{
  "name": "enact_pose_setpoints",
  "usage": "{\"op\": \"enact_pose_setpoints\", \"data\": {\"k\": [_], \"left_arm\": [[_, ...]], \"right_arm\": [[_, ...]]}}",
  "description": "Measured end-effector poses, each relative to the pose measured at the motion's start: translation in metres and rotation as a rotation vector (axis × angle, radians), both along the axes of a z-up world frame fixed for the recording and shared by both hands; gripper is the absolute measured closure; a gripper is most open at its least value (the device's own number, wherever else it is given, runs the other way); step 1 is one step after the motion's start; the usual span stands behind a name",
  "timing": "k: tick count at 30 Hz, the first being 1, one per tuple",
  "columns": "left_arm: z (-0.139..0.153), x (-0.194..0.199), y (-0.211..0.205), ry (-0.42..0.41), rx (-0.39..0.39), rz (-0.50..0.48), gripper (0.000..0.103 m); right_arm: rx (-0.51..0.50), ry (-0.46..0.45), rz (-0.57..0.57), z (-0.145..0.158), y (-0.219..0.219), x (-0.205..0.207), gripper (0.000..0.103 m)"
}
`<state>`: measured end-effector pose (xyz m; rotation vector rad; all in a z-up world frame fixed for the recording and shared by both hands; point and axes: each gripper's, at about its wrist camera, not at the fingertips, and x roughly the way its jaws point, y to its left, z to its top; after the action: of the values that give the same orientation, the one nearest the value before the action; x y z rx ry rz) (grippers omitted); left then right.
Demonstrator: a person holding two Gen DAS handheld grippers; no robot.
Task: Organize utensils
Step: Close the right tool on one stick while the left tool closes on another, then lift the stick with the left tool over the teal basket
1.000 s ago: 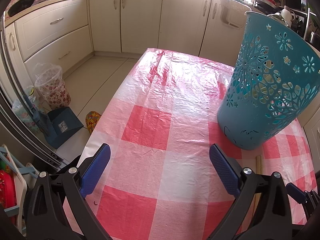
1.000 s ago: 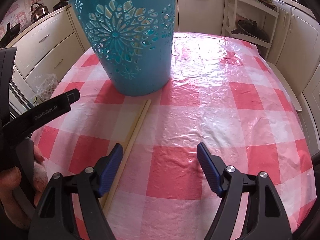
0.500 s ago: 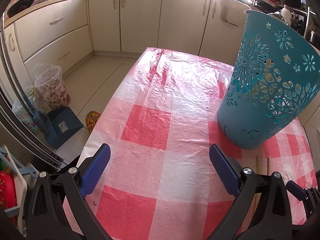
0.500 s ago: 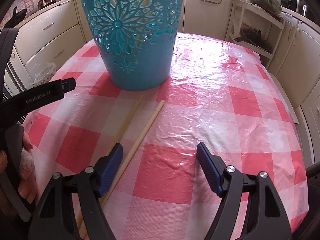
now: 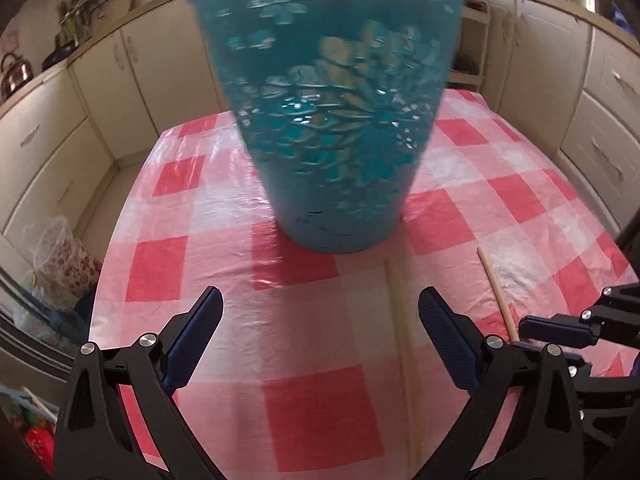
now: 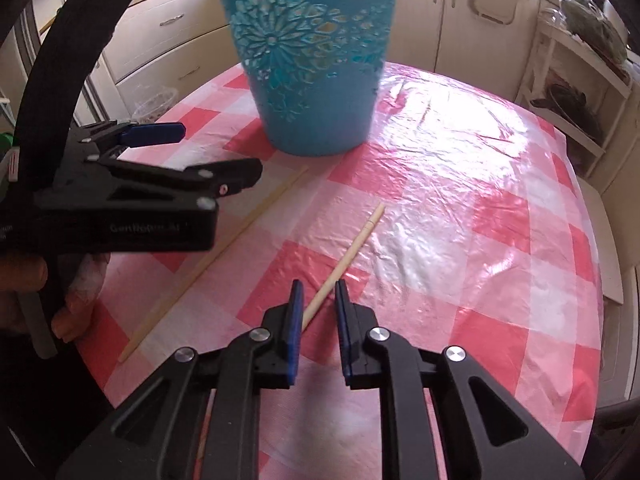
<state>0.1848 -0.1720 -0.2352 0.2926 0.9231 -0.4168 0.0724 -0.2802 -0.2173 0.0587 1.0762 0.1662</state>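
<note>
Lying between closing right claw (image 6: 317,300): chopstick (image 6: 352,248)

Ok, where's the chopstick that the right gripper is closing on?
In the right wrist view, the pale wooden chopstick lies on the checked tablecloth between the right gripper's closing jaws, pointing toward the teal basket.

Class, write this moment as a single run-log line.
right gripper: closing around chopstick | left gripper: open, empty | second chopstick: on tablecloth | teal basket: upright

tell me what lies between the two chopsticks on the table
Only bare checked tablecloth between the pale chopstick and the darker chopstick, clearest in the right wrist view.
</note>
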Motion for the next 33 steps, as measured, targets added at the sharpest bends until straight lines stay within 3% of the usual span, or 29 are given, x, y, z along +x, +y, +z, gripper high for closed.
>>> {"op": "enact_pose_setpoints", "data": {"k": [4, 8, 11, 16, 19, 21, 23, 25, 26, 28, 30, 31, 33], "left_arm": [[-0.011, -0.002, -0.021, 0.016, 0.066, -0.007, 0.034], [-0.011, -0.002, -0.011, 0.05, -0.004, 0.031, 0.079], [-0.01, -0.005, 0.009, 0.082, -0.054, 0.069, 0.096], [-0.008, -0.01, 0.035, 0.133, -0.125, 0.113, 0.097], [-0.01, 0.0, 0.042, 0.164, -0.128, 0.104, 0.095], [-0.01, 0.005, 0.043, 0.186, -0.133, 0.092, 0.088], [-0.009, 0.007, 0.039, 0.191, -0.116, 0.08, 0.069], [-0.01, 0.008, 0.035, 0.18, -0.078, 0.078, 0.056], [-0.01, 0.008, 0.033, 0.168, -0.063, 0.079, 0.056], [-0.012, 0.009, 0.03, 0.142, -0.039, 0.072, 0.062], [-0.011, 0.011, 0.033, 0.131, -0.041, 0.072, 0.084], [-0.01, 0.014, 0.037, 0.144, -0.055, 0.07, 0.097], [-0.01, 0.019, 0.042, 0.169, -0.087, 0.067, 0.098]], "right_arm": [[0.066, -0.015, -0.094, -0.002, -0.019, -0.003, 0.086], [0.039, -0.038, -0.128, -0.003, -0.014, 0.002, 0.084], [0.012, -0.044, -0.118, -0.004, -0.009, 0.009, 0.084], [-0.039, -0.032, 0.07, -0.002, 0.014, 0.011, 0.089], [-0.027, -0.02, 0.054, -0.002, 0.01, 0.012, 0.089], [0.011, -0.013, 0.007, -0.003, 0.002, 0.017, 0.083], [0.03, -0.012, -0.041, -0.002, -0.002, 0.021, 0.074], [0.015, -0.018, -0.062, -0.003, 0.001, 0.027, 0.072], [0.001, -0.022, -0.063, -0.003, 0.004, 0.028, 0.072], [-0.028, -0.028, -0.048, -0.003, 0.012, 0.033, 0.074], [-0.055, -0.028, -0.016, -0.004, 0.017, 0.036, 0.093], [-0.05, -0.022, 0.003, -0.003, 0.019, 0.036, 0.094], [-0.052, -0.01, 0.037, -0.001, 0.015, 0.035, 0.095]]}}
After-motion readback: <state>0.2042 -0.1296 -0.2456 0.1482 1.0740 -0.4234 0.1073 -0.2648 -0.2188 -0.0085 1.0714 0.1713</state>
